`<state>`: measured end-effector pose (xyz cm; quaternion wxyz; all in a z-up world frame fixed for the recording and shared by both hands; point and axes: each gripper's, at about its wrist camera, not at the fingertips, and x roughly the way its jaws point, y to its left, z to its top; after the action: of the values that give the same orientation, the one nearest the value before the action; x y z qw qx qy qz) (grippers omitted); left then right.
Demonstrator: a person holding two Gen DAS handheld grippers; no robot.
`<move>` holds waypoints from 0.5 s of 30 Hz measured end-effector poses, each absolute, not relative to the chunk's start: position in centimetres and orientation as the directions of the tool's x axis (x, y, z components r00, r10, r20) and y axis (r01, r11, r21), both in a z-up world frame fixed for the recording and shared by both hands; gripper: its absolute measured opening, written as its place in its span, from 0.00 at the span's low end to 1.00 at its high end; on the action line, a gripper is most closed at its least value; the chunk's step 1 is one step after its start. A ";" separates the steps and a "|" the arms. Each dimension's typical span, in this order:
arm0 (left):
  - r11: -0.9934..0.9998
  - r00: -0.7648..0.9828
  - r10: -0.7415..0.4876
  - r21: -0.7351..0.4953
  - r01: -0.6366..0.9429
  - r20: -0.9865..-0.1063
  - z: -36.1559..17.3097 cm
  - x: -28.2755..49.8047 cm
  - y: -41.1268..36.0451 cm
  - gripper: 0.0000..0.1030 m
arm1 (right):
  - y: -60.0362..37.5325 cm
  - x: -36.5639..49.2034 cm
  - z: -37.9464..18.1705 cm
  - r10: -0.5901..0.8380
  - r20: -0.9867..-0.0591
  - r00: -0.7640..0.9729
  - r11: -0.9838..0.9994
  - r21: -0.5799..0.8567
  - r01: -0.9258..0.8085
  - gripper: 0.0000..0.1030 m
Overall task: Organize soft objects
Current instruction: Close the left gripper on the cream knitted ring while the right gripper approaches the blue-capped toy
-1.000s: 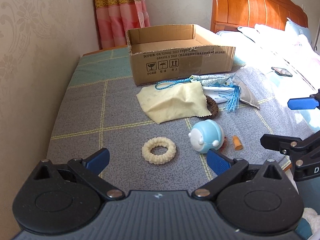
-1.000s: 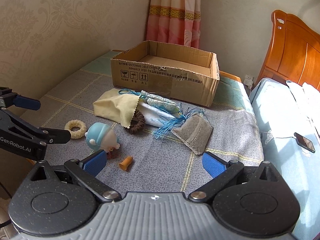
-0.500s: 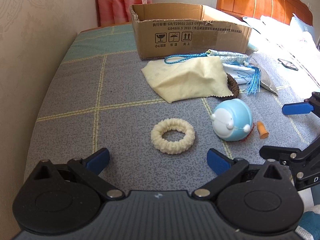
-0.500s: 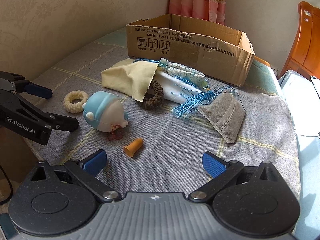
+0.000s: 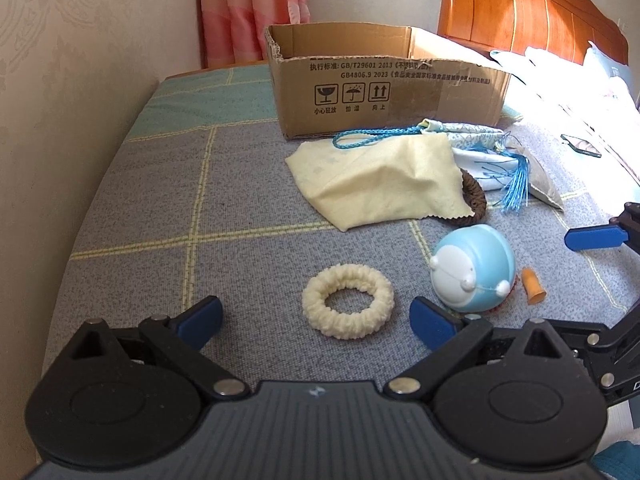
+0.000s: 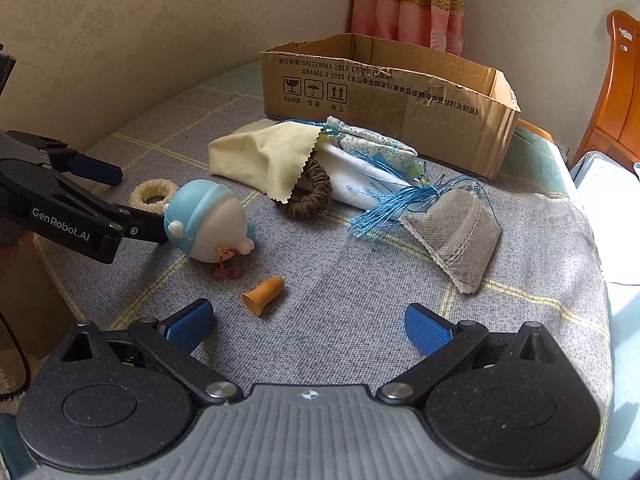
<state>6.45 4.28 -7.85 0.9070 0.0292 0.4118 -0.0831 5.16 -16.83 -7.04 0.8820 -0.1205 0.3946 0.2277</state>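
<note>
- The left tool (image 5: 316,320) hung just over the grey checked blanket (image 5: 248,216), its blue pads spread but lately drawing inward, nothing gripped. The cream ring scrunchie (image 5: 347,301) lay on the blanket just ahead of the gap between the pads, untouched.
- Right of the scrunchie sat the blue round toy (image 5: 472,270), lying tipped on its side, with a small orange cone (image 5: 533,291) just beside it.
- Farther back a pale yellow cloth (image 5: 384,184) lay draped partly over a brown braided ring (image 5: 474,200); a blue cord (image 5: 372,136), a patterned pouch (image 6: 368,140) and a blue tassel (image 5: 516,184) were heaped against it, near the front wall of the open cardboard box (image 5: 392,92).
- A grey fabric sachet (image 6: 456,236) rested right of the heap, touched by tassel threads.
- The right tool (image 6: 308,328) was spread wide and empty above bare blanket, the orange cone just ahead of its left pad.
</note>
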 end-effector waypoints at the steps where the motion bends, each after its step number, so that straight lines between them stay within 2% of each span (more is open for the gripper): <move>1: 0.984 0.650 -0.130 -0.015 0.180 -0.749 -7.8 6.4 4.3 0.86 | -16.8 5.2 -7.0 0.307 -0.752 0.584 0.867 -0.033 -0.498 1.00; 3: 0.981 0.658 -0.138 -0.012 0.192 -0.741 -7.6 6.3 4.1 0.72 | -16.8 5.3 -7.0 0.307 -0.752 0.583 0.866 -0.033 -0.499 1.00; 4: 0.980 0.661 -0.144 -0.012 0.199 -0.737 -7.5 6.3 4.0 0.69 | -16.7 5.3 -7.1 0.307 -0.753 0.583 0.866 -0.034 -0.499 1.00; 6: 0.975 0.667 -0.158 -0.007 0.223 -0.729 -7.3 6.1 3.7 0.56 | -16.6 5.4 -7.1 0.308 -0.753 0.582 0.864 -0.034 -0.502 1.00; 9: 0.971 0.669 -0.168 -0.004 0.239 -0.724 -7.1 6.0 3.3 0.43 | -16.4 5.6 -7.1 0.306 -0.755 0.579 0.863 -0.037 -0.504 1.00; 15: 0.970 0.668 -0.180 -0.016 0.244 -0.722 -7.0 5.8 3.3 0.41 | -15.9 5.8 -7.0 0.301 -0.760 0.575 0.855 -0.051 -0.515 1.00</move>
<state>5.85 3.28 -6.96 0.9124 0.0408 0.3904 -0.1162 5.85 -15.86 -7.04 0.8773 -0.1345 0.3976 0.2328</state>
